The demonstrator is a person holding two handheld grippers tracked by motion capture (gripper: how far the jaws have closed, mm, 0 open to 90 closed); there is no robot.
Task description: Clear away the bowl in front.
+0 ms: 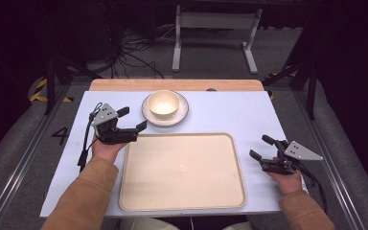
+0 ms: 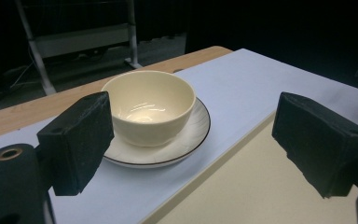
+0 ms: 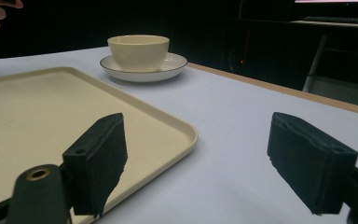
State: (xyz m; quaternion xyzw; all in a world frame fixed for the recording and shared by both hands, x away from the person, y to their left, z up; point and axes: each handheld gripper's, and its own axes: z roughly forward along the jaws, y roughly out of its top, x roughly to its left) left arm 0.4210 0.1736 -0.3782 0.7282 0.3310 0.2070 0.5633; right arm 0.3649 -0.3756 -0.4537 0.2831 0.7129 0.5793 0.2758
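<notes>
Your left gripper (image 1: pixel 132 119) sits jaws wide, nothing held, just off the tray's (image 1: pixel 182 205) far-left corner. Bare table (image 1: pixel 230 112) lies between its jaws and the saucer (image 2: pixel 186 144). The bowl (image 2: pixel 148 106) is straight ahead of that gripper, near its left jaw, upright on the saucer, cream, glossy inside; the saucer has a dark rim line. Your right gripper (image 1: pixel 262 147) is wide too, empty, just beside the tray's right edge, with the bowl well ahead of it.

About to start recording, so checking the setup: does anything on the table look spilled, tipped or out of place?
Nothing stands out. The bowl sits upright and empty on its saucer, the tray lies flat and bare, and both grippers wait open on either side.
</notes>
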